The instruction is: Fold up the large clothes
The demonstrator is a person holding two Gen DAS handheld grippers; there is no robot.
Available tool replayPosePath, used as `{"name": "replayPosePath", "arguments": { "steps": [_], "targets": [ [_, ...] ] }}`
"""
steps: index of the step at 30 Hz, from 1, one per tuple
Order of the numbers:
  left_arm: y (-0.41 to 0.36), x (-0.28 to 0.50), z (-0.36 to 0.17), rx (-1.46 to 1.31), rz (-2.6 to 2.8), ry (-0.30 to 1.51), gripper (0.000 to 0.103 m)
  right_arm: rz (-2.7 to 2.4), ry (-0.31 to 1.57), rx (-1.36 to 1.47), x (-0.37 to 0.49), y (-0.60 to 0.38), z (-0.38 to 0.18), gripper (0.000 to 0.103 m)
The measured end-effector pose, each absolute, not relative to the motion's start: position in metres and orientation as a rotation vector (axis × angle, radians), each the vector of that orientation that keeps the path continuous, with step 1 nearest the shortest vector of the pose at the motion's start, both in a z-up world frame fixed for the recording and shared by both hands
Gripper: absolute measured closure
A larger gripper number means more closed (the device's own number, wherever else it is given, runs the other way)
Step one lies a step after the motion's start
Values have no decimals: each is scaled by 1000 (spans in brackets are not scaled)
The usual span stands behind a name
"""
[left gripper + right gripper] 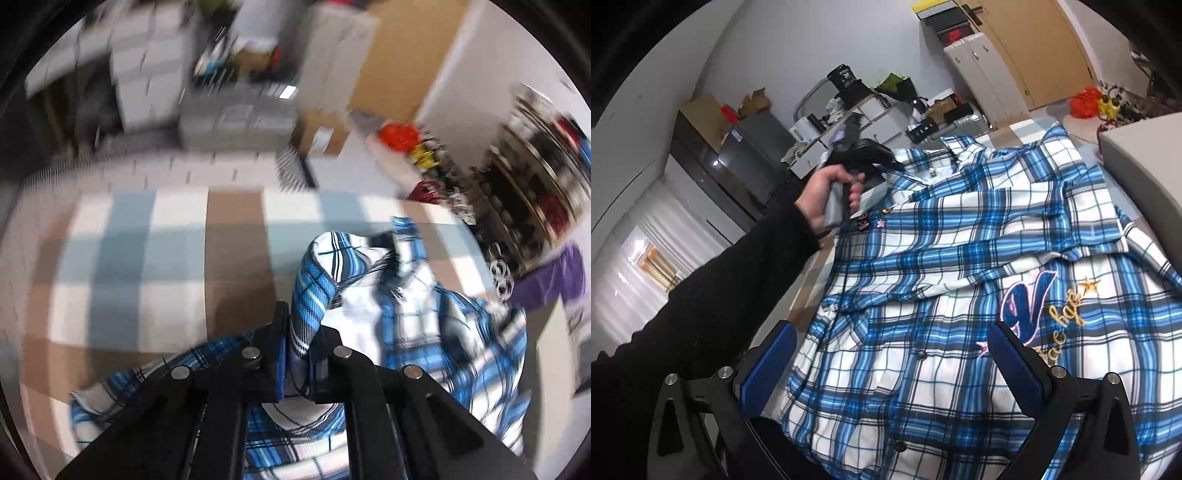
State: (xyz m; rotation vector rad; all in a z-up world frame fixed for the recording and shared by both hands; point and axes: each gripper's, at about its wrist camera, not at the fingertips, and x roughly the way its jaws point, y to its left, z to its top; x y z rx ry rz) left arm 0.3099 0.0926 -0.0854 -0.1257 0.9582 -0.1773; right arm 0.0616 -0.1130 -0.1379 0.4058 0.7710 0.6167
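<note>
left gripper (295, 354) clamped tight, pointing steeply down; right gripper (892, 360) spread wide.

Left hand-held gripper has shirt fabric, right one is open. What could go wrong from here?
1. The left hand-held gripper pinches only a narrow ridge of the plaid shirt; it may slip out when pulled.
2. The right hand-held gripper hovers open, so the shirt could drag across the checked cover.
3. The sleeve lying across may bunch.
</note>
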Motion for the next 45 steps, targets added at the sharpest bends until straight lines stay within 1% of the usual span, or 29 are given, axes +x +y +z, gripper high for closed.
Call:
{"name": "replayPosePath", "arguments": {
  "steps": [3, 7, 11, 14, 16, 18, 22, 25, 27, 28, 29, 31, 33, 34, 35, 36, 37, 38, 39, 40, 41, 42, 45],
  "targets": [
    [84, 270, -68, -49, -282, 857, 99, 584, 728, 377, 60, -116, -134, 0],
    [85, 225, -60, -3, -390, 762, 99, 568, 693, 370, 61, -120, -128, 0],
    [83, 215, -75, 55, -414, 779, 99, 545, 646, 302, 80, -121, -95, 0],
    [77, 203, -82, 121, -447, 777, 99, 507, 613, 148, 115, -112, -58, 0],
    [74, 193, -82, 151, -461, 757, 99, 506, 635, 19, 154, -96, -39, 0],
    [72, 187, -84, 183, -483, 749, 99, 464, 691, -86, 196, -79, -33, 0],
    [67, 182, -91, 249, -506, 739, 99, 438, 826, -205, 279, -46, -45, 0],
    [65, 180, -96, 282, -519, 734, 99, 337, 910, -340, 339, -22, -80, 0],
    [69, 182, -95, 270, -533, 731, 99, 295, 984, -365, 366, -17, -106, 0],
    [72, 183, -95, 265, -539, 729, 99, 272, 1028, -380, 382, -14, -122, 2],
    [74, 183, -95, 258, -554, 733, 99, 260, 1039, -389, 391, -14, -131, 8],
    [76, 183, -97, 259, -575, 761, 99, 250, 1056, -387, 407, -13, -145, 14],
    [78, 181, -96, 251, -594, 778, 99, 252, 1055, -368, 415, -16, -154, 28],
    [79, 180, -93, 249, -598, 783, 99, 250, 1061, -364, 417, -17, -157, 50],
    [79, 178, -91, 259, -629, 783, 98, 250, 1064, -353, 418, -19, -158, 81],
    [84, 177, -84, 216, -643, 785, 97, 255, 1067, -330, 418, -21, -157, 94],
    [89, 177, -78, 154, -664, 791, 95, 266, 1066, -283, 416, -25, -156, 99],
    [94, 177, -73, 98, -689, 797, 84, 269, 1047, -255, 412, -25, -149, 99],
    [99, 176, -67, 35, -711, 806, 61, 272, 1005, -230, 405, -28, -143, 99],
    [102, 176, -62, -13, -710, 807, 42, 270, 975, -216, 401, -29, -138, 100],
    [105, 175, -58, -51, -692, 799, 10, 276, 944, -191, 395, -31, -131, 100],
    [107, 174, -54, -94, -678, 785, 6, 277, 928, -170, 391, -34, -124, 100],
    [107, 174, -44, -189, -659, 803, 6, 274, 920, -107, 383, -39, -106, 101]
  ]
}}
